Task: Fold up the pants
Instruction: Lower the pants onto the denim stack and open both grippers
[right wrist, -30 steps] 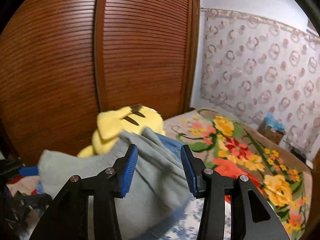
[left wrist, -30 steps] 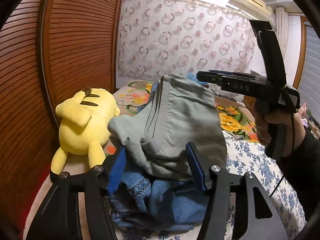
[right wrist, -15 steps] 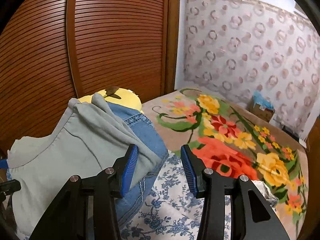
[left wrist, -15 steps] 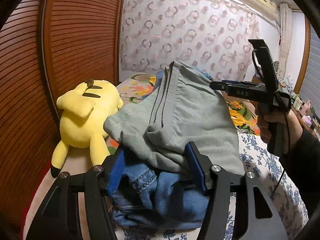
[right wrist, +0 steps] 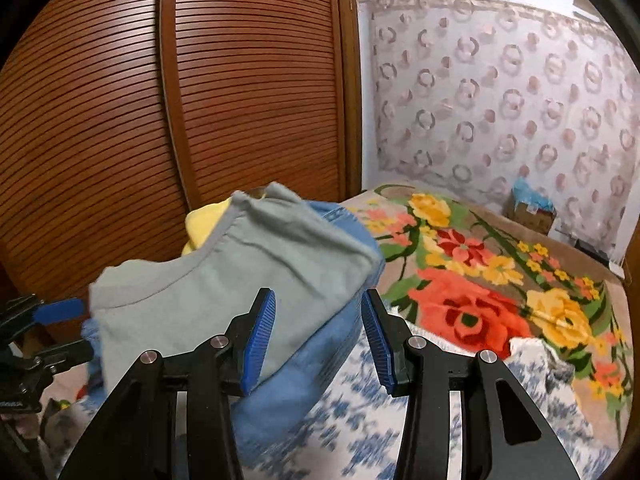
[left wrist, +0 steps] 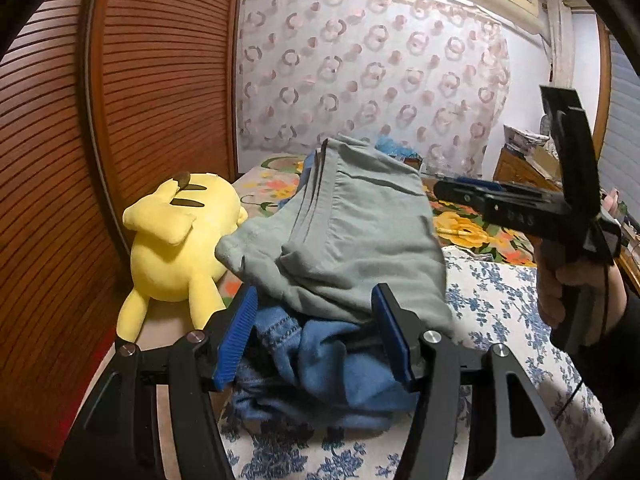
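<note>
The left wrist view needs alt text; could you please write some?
A grey-green cotton garment lies heaped on blue denim jeans between the open left gripper, on a floral bedsheet. A yellow plush toy sits left; the right gripper hovers right.

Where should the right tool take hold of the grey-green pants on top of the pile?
At the near folded corner of the grey-green pants, coming in low from this side. There the edge overhangs the blue jeans and already sits between the open pads of the right tool, so probably only the top garment gets pinched.
</note>
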Motion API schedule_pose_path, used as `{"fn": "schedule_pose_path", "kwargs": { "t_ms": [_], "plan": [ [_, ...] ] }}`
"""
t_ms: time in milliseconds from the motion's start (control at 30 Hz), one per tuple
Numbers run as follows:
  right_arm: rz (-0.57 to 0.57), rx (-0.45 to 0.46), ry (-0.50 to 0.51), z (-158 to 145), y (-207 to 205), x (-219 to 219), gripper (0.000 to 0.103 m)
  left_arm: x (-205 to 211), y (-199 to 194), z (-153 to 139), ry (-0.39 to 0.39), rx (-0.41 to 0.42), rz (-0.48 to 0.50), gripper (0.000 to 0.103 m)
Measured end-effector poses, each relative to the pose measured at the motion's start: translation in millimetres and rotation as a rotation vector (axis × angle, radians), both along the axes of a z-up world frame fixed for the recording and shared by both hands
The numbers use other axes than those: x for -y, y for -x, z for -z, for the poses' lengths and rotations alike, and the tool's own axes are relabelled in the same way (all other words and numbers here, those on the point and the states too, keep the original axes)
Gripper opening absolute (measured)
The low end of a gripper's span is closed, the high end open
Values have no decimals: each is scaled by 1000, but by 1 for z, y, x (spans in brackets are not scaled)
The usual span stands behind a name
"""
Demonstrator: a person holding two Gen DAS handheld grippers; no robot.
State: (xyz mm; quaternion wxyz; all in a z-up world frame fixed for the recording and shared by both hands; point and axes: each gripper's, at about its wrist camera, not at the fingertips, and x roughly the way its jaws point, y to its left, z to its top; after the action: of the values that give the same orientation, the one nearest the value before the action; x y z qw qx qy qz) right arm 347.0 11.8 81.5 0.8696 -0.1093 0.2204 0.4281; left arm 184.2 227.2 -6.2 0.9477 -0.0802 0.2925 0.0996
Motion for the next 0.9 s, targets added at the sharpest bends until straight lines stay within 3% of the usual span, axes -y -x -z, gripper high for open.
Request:
{"fn": "schedule_pose_path", "kwargs": {
  "t_ms": [333, 767, 833, 900],
  "plan": [
    [4, 3, -22, -8, 47, 31, 46, 6, 30, -11, -8, 26, 16, 81],
    [18, 16, -35, -16, 98, 57, 47, 23, 64, -26, -52, 62, 31, 88],
    [19, 17, -43, -16, 106, 61, 47, 24, 70, -28, -55, 66, 19, 101],
    [22, 19, -50, -17, 114, 66, 47, 26, 75, -31, -55, 79, 25, 103]
  ]
}}
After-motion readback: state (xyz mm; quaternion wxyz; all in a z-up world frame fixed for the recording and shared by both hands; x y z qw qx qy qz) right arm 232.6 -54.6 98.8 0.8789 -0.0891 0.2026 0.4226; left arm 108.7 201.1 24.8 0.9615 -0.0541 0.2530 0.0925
